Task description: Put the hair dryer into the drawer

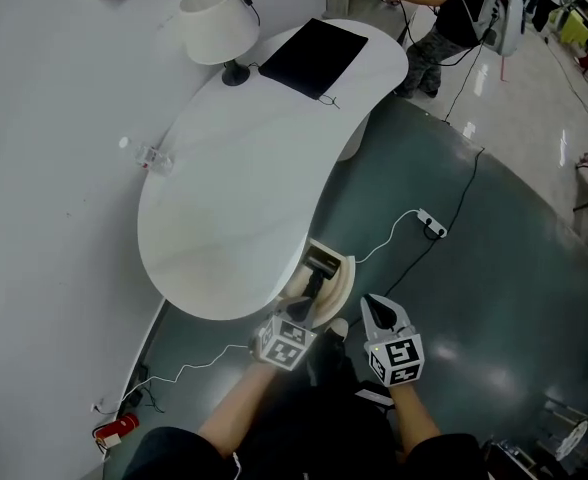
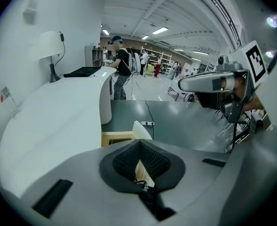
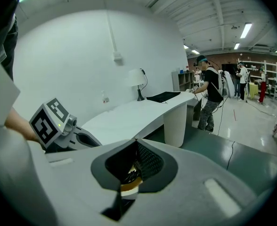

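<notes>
The dark hair dryer (image 1: 321,266) lies in the open wooden drawer (image 1: 346,273) that sticks out from under the near end of the white table (image 1: 234,198). My left gripper (image 1: 299,310) hangs just above the drawer's near edge, jaws shut with nothing in them. My right gripper (image 1: 376,310) is to its right over the green floor, apart from the drawer, and its jaws look shut and empty too. In the left gripper view the closed tips (image 2: 139,141) point at the drawer (image 2: 116,136). In the right gripper view the closed tips (image 3: 136,141) face the table (image 3: 138,112).
A white lamp (image 1: 218,23) and a black flat mat (image 1: 314,55) sit at the table's far end. A white power strip (image 1: 433,224) with its cable lies on the floor at the right. A person (image 1: 449,13) stands beyond the table. The wall is on the left.
</notes>
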Tool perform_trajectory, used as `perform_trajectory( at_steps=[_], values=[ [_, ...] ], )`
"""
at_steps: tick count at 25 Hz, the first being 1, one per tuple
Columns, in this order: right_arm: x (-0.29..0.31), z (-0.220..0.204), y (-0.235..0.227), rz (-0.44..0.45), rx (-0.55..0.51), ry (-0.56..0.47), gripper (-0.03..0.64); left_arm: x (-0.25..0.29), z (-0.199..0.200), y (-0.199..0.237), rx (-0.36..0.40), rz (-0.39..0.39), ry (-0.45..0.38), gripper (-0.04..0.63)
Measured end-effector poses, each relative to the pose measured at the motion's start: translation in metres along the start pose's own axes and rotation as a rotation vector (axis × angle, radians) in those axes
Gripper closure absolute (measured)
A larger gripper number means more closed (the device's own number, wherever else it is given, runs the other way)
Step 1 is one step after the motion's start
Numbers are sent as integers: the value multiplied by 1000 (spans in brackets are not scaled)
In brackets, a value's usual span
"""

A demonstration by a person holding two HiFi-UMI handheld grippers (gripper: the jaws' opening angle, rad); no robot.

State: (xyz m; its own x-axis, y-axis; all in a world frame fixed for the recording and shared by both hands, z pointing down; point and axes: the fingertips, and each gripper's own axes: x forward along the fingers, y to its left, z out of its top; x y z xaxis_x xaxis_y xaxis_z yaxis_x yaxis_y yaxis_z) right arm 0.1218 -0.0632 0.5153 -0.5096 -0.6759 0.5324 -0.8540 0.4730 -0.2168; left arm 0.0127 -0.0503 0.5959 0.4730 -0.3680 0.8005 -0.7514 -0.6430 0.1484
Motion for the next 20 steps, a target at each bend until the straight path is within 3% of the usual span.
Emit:
perform_trajectory(
  at_steps=[20],
  values=[
    [-17,71,-7,-17,-28,-133,612,-48,77,8,93,23,-145,583]
  ],
)
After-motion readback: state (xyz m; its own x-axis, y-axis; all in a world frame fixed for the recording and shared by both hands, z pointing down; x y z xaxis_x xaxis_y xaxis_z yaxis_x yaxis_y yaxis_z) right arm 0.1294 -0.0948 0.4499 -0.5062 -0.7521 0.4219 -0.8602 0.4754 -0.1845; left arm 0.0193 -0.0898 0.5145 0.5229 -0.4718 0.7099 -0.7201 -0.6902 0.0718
